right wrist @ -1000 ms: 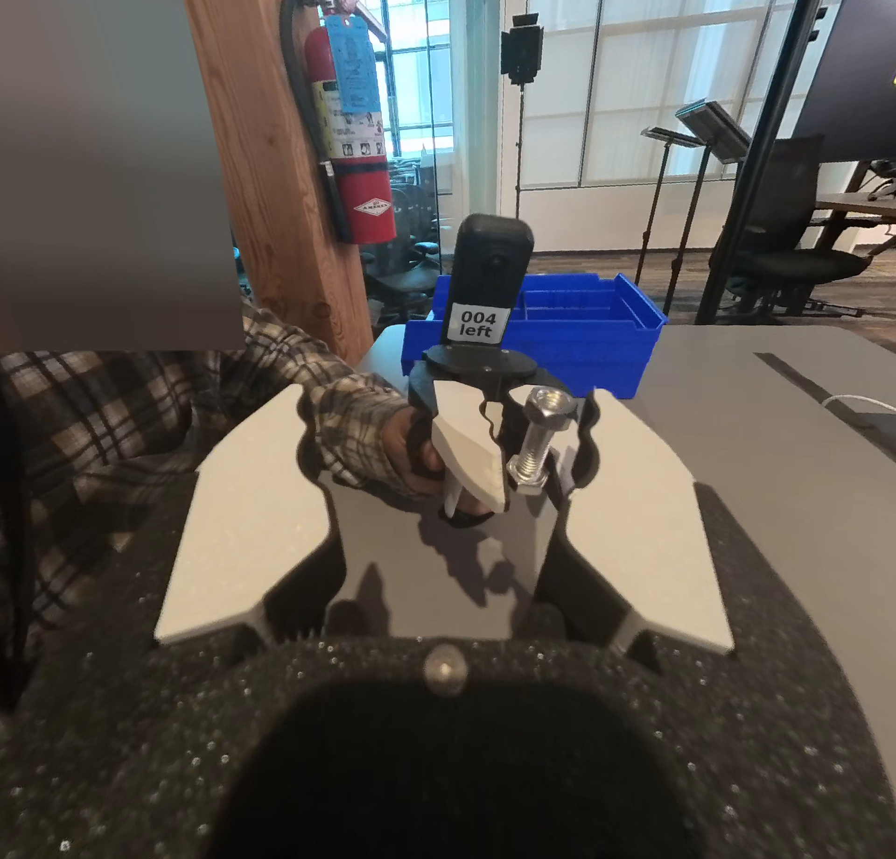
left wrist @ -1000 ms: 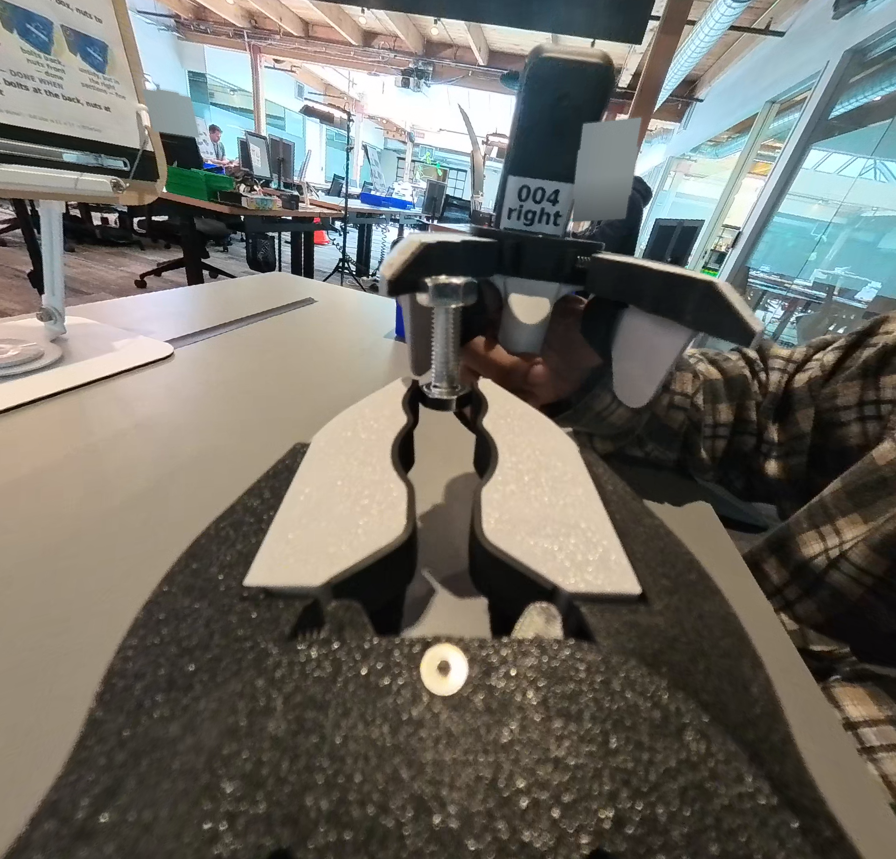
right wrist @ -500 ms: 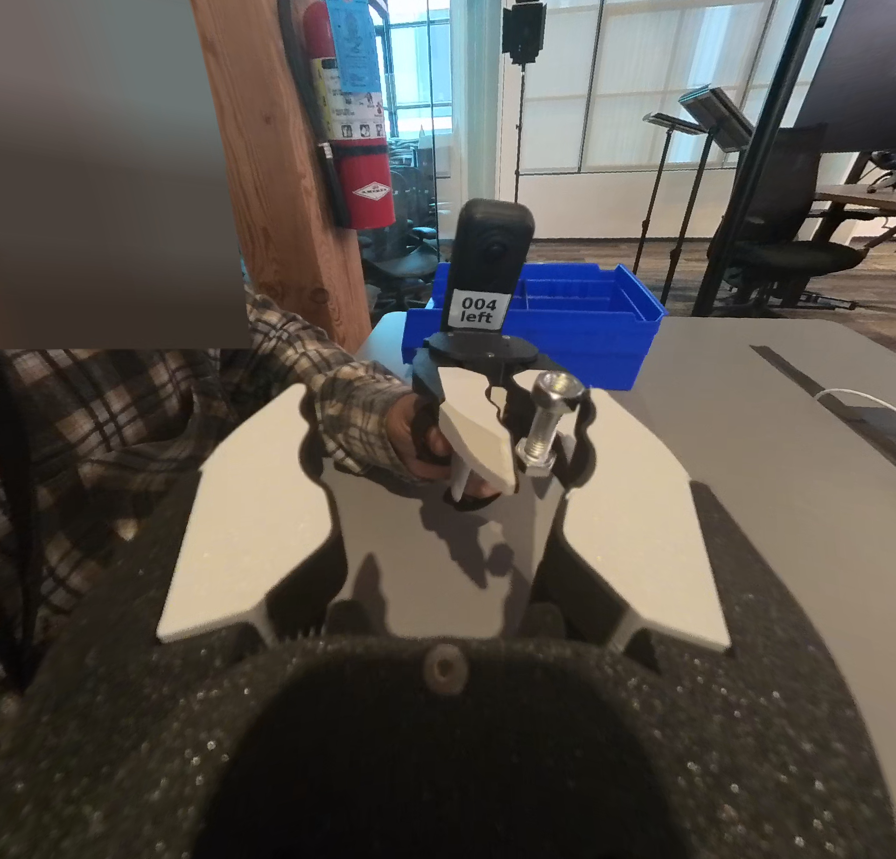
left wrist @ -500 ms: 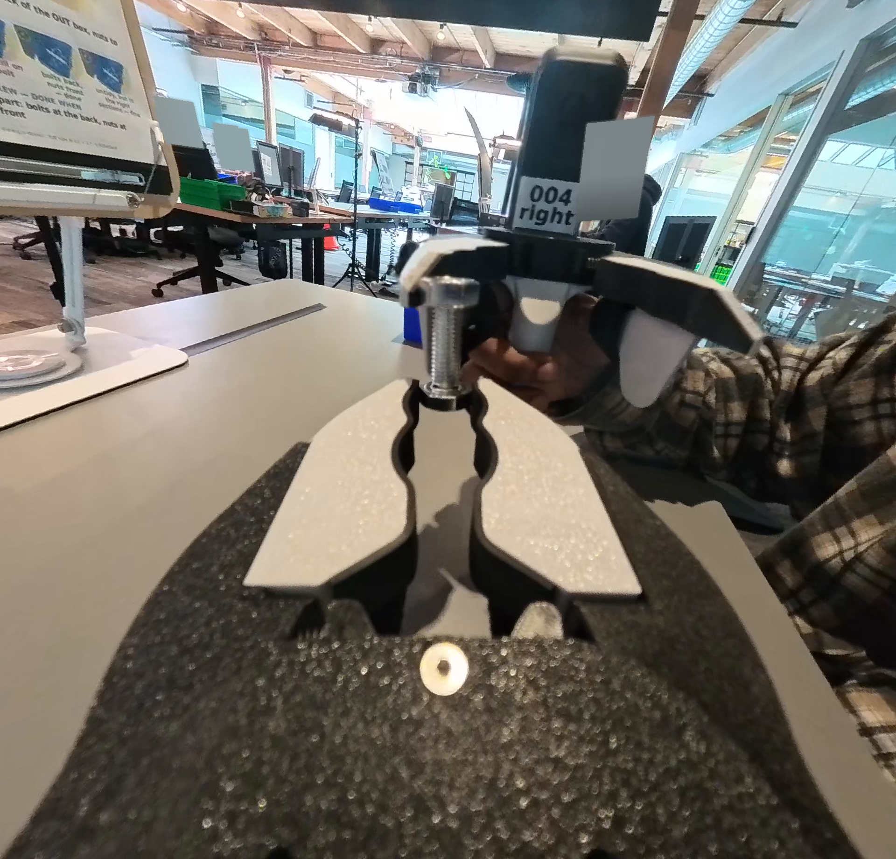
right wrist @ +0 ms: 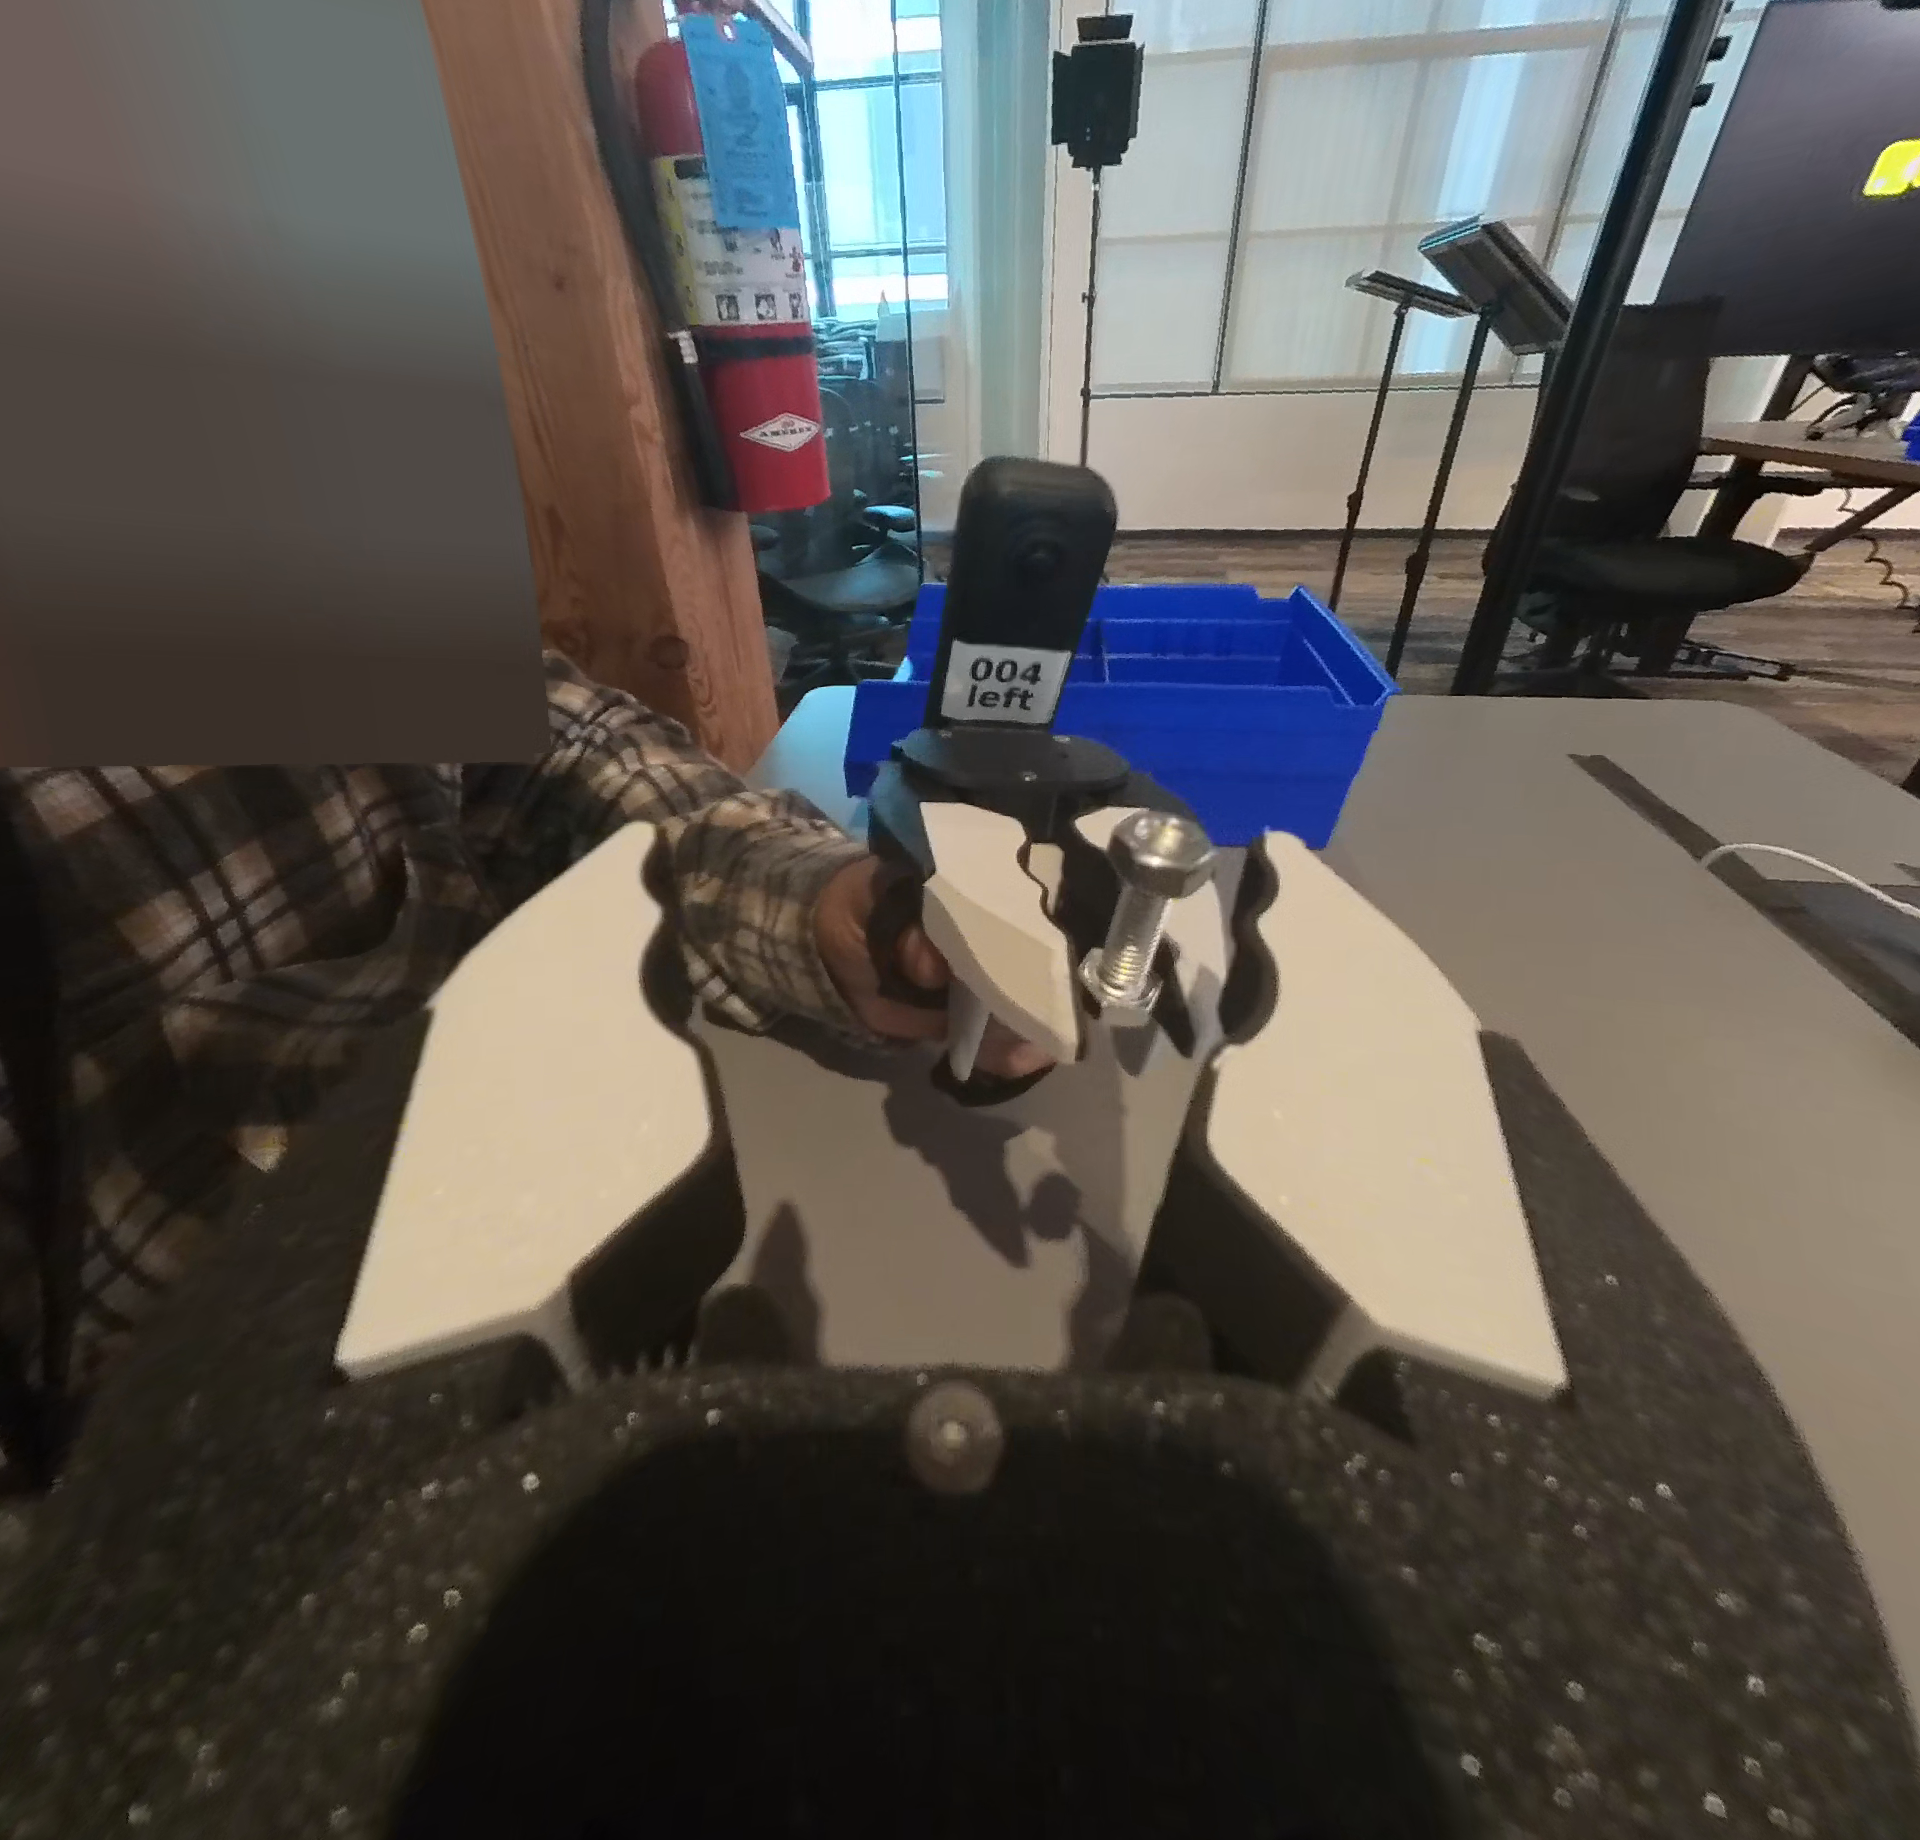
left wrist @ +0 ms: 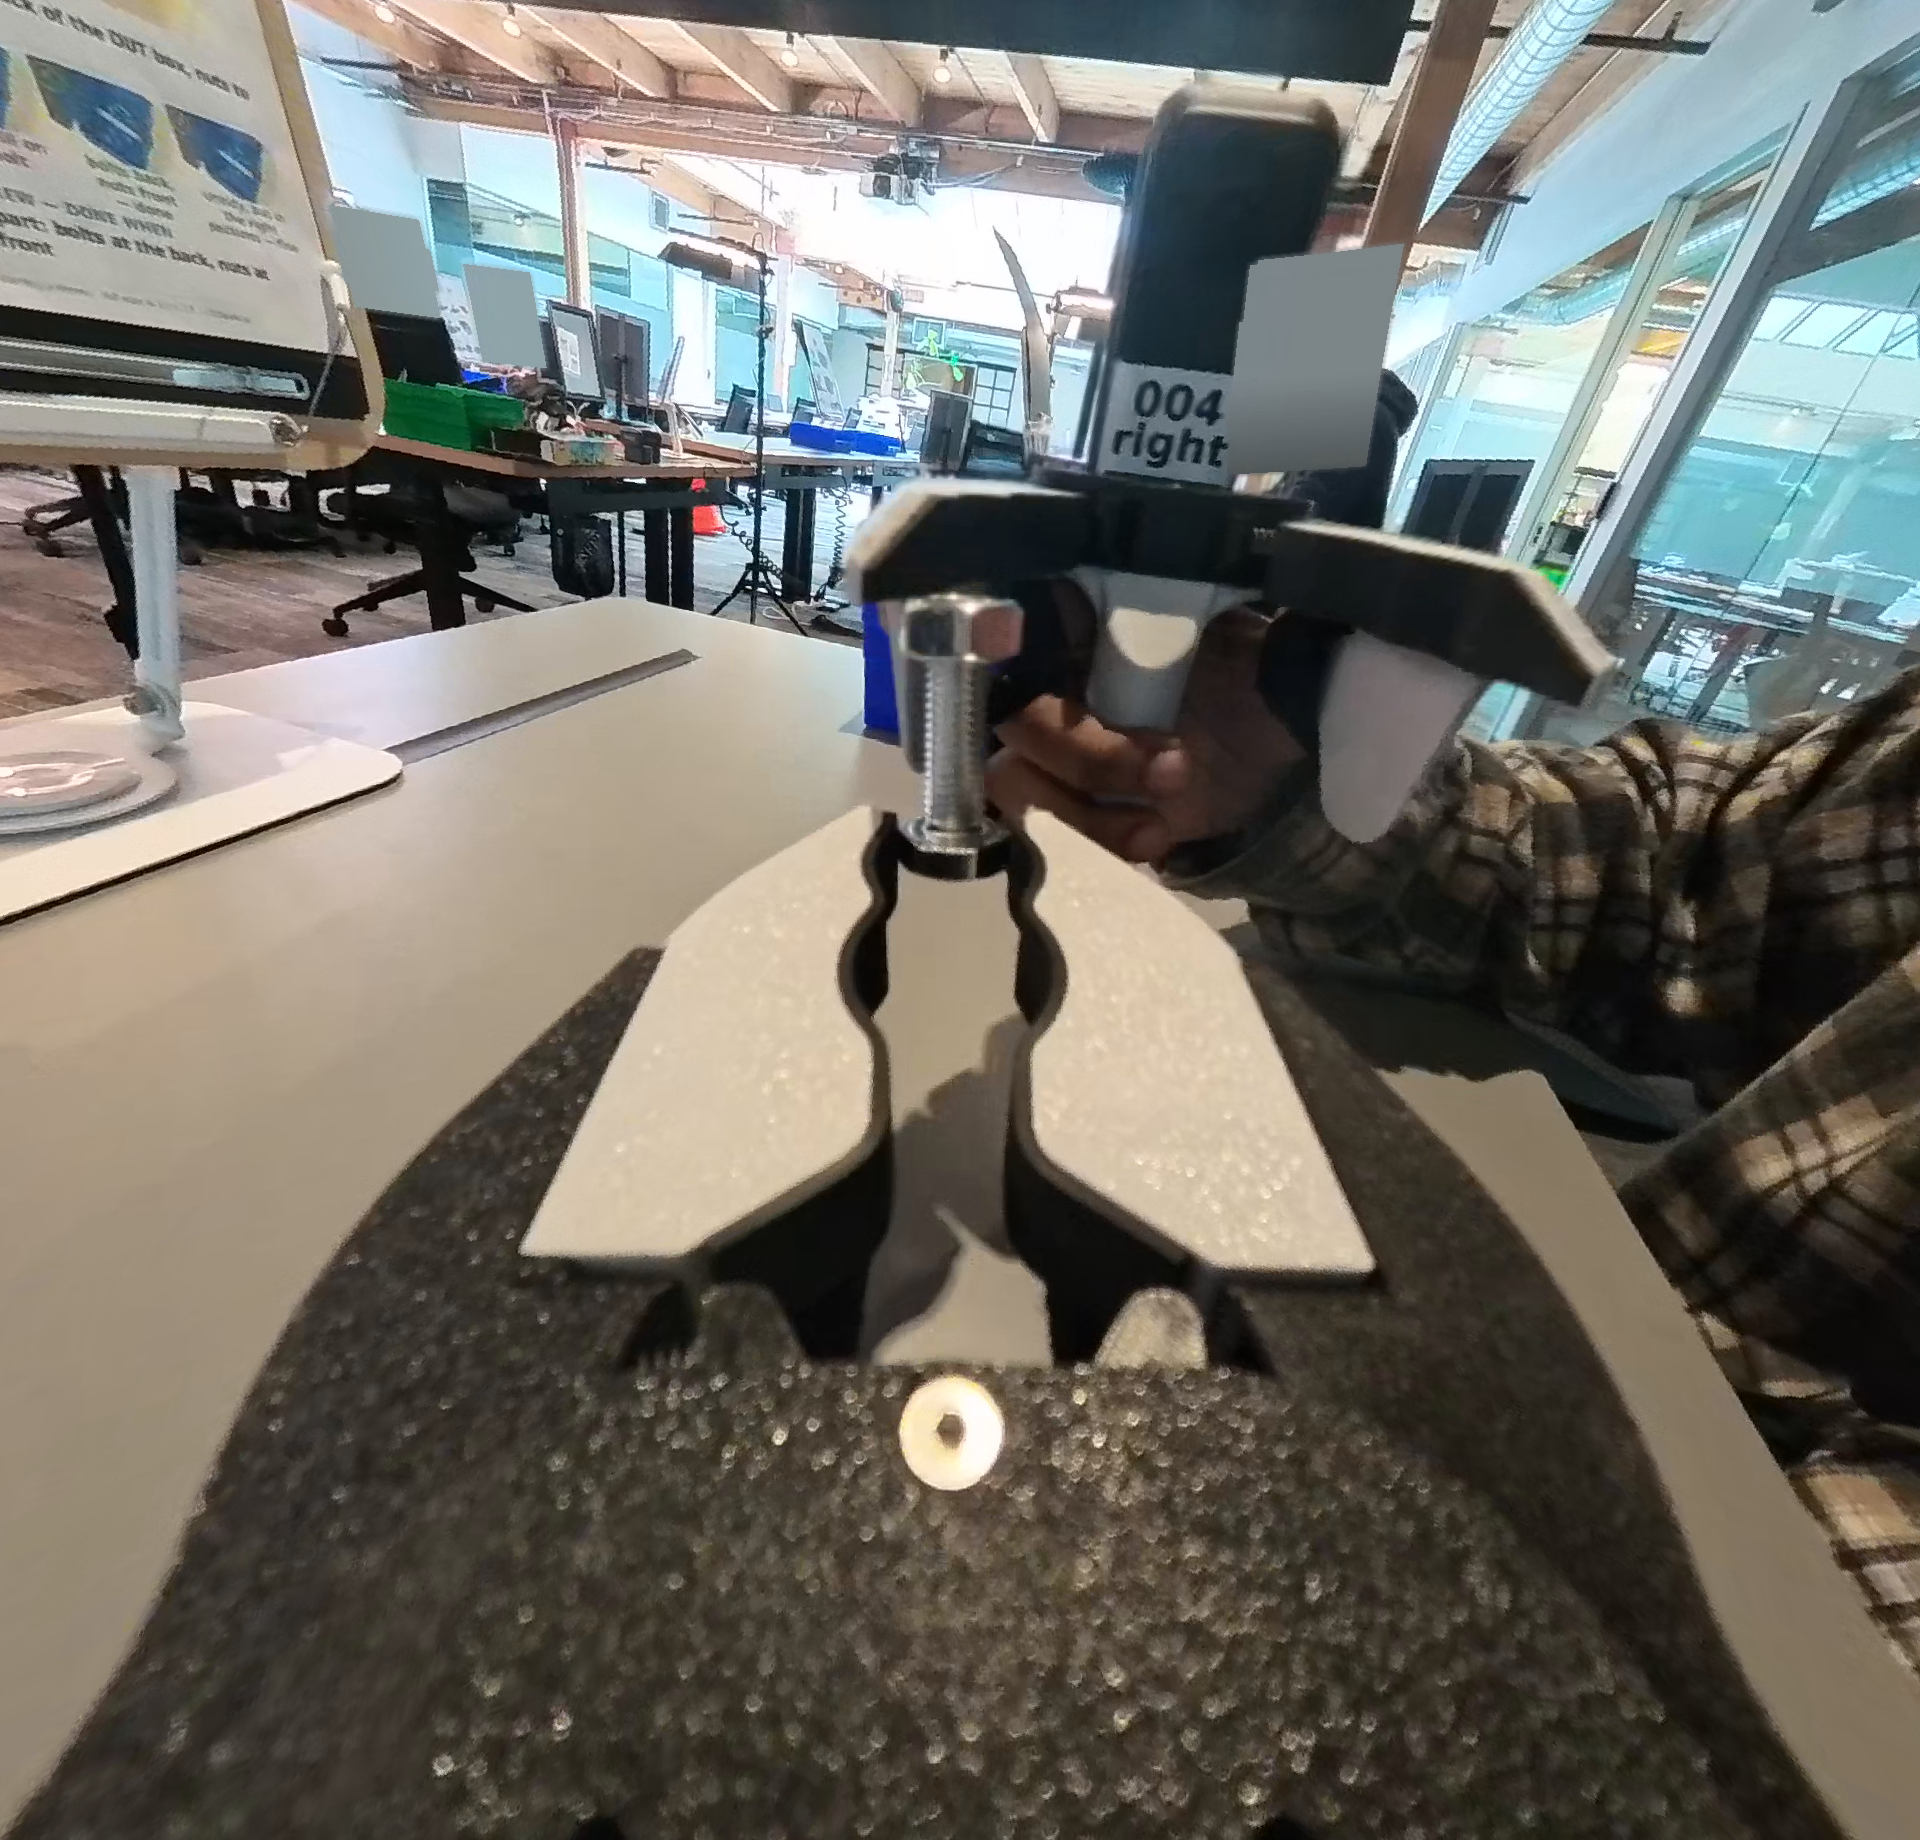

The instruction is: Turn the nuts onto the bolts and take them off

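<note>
My left gripper (left wrist: 950, 857) is shut on a steel nut (left wrist: 948, 840) at its fingertips. A silver hex bolt (left wrist: 951, 710) stands upright in the nut, head up, above the grey table (left wrist: 312, 959). My right gripper (left wrist: 1153, 668) faces it, wide open and empty, with one finger close beside the bolt head. In the right wrist view the right gripper (right wrist: 961, 855) is spread wide around the left gripper (right wrist: 1101, 1001), which holds the nut (right wrist: 1120, 988) with the tilted bolt (right wrist: 1138, 912).
A blue bin (right wrist: 1247, 751) stands at the table's far edge behind the left gripper. A sign on a white stand (left wrist: 156, 564) is at the left. A wooden post with a red fire extinguisher (right wrist: 748, 336) is beyond. Plaid sleeves (left wrist: 1662, 907) reach in. The tips of one gripper are about 6 centimeters away from the tips of the other.
Almost nothing. My left gripper keeps its hold on the nut with the bolt. My right gripper stays open and has only drifted slightly beside the bolt head.
</note>
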The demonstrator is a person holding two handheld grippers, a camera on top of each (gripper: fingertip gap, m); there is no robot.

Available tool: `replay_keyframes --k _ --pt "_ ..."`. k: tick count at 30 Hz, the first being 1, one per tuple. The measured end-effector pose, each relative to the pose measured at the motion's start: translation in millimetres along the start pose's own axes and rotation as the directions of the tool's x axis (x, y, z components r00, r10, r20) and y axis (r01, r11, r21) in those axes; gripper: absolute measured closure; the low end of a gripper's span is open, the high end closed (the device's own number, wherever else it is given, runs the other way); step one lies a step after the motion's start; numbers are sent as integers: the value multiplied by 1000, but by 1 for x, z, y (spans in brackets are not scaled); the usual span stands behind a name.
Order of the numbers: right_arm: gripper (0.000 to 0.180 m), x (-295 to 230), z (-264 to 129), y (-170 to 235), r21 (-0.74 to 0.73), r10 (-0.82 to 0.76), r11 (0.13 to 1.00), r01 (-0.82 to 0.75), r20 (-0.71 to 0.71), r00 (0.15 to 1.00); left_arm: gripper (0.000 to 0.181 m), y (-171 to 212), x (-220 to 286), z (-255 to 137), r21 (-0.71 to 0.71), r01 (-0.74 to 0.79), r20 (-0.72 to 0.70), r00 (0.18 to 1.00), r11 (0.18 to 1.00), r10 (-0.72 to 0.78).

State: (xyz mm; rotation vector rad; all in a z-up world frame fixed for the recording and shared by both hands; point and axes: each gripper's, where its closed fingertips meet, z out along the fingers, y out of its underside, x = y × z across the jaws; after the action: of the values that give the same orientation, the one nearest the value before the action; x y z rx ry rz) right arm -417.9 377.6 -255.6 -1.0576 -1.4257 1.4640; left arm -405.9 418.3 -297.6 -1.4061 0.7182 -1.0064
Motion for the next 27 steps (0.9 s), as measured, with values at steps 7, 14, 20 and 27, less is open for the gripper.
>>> replay_keyframes --k 7,14,20,27 --pt "81 -5 -1 4 -9 2 1000 -2 14 1000 161 -1 0 0 1 -3 8 1000 1000 3" --pt "80 -1 3 -1 16 17 1000 -17 20 1000 162 0 3 2 -1 0 -3 1000 1000 0" --pt "82 -4 -6 1 9 6 1000 -6 -7 1000 161 -2 -2 -2 3 -4 12 1000 1000 4" --pt "80 -6 3 2 26 28 999 -28 28 999 161 -1 1 0 -2 -12 11 1000 1000 12"
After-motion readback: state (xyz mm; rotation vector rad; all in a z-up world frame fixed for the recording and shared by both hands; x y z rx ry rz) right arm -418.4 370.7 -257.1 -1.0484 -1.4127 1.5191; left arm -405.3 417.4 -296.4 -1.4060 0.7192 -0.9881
